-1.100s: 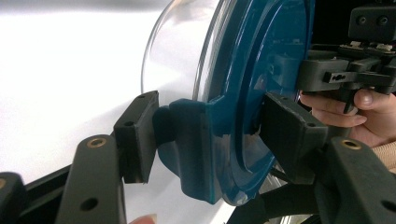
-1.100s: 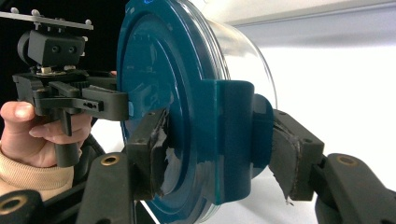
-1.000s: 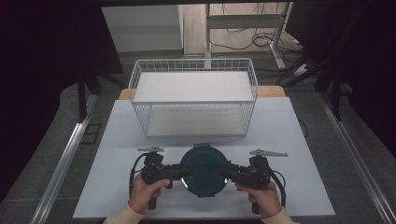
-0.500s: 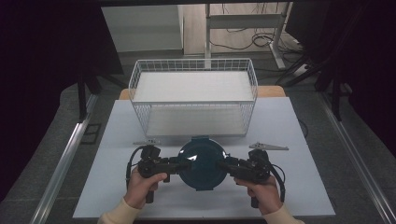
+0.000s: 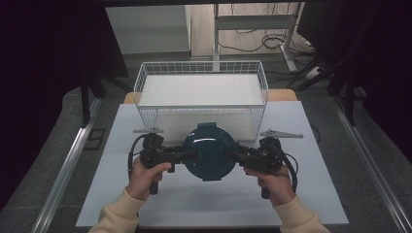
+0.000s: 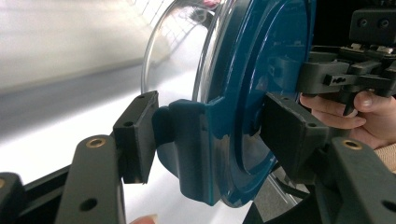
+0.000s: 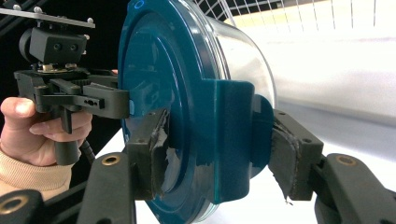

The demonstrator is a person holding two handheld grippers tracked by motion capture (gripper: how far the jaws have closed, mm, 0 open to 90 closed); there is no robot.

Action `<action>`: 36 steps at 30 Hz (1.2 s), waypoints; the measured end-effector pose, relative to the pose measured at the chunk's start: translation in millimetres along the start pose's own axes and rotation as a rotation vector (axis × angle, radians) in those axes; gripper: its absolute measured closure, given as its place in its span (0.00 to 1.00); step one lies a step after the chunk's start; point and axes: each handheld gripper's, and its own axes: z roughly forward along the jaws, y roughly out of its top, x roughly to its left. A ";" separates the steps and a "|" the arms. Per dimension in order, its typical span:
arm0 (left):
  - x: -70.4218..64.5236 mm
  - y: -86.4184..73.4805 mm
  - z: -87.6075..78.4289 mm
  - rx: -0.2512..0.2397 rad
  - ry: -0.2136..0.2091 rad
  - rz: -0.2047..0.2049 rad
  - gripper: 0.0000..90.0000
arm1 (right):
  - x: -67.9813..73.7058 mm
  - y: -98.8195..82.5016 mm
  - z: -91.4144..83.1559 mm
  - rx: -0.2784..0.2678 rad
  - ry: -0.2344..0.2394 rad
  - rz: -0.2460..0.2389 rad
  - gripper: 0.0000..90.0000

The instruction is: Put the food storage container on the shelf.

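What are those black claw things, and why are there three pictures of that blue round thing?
Those claws are grippers, tools a person squeezes by hand. One picture looks down from above the white table: the left gripper and the right gripper pinch a round container with a blue lid from both sides. The other two pictures come from small cameras riding on each gripper, so you see the lid's side clips up close between black jaws. The container's body is clear. Behind it on the table stands a white wire basket.
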 end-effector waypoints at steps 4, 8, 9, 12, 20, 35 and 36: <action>-2.9 9.2 -3.9 -0.011 0.002 0.009 0.43 | 3.5 9.8 -0.9 -0.010 0.003 -0.009 0.48; -3.8 18.8 -6.7 -0.023 0.001 0.018 0.43 | 5.8 20.0 -1.5 -0.021 0.001 -0.026 0.48; -3.8 18.8 -6.7 -0.023 0.001 0.018 0.43 | 6.2 22.8 -1.7 -0.021 0.001 -0.028 0.48; -2.5 25.2 -6.4 -0.029 -0.010 0.013 0.43 | 6.6 27.7 -2.3 -0.022 -0.004 -0.037 0.48; -4.7 44.5 -7.1 -0.030 -0.014 0.023 0.43 | 7.0 48.9 -5.3 -0.032 -0.012 -0.049 0.48; -9.7 92.7 -10.7 -0.042 -0.020 0.072 0.43 | 10.2 86.7 -10.9 -0.070 -0.030 -0.065 0.48; -10.2 96.6 -12.3 -0.043 -0.017 0.077 0.43 | 10.7 90.0 -10.5 -0.074 -0.031 -0.069 0.48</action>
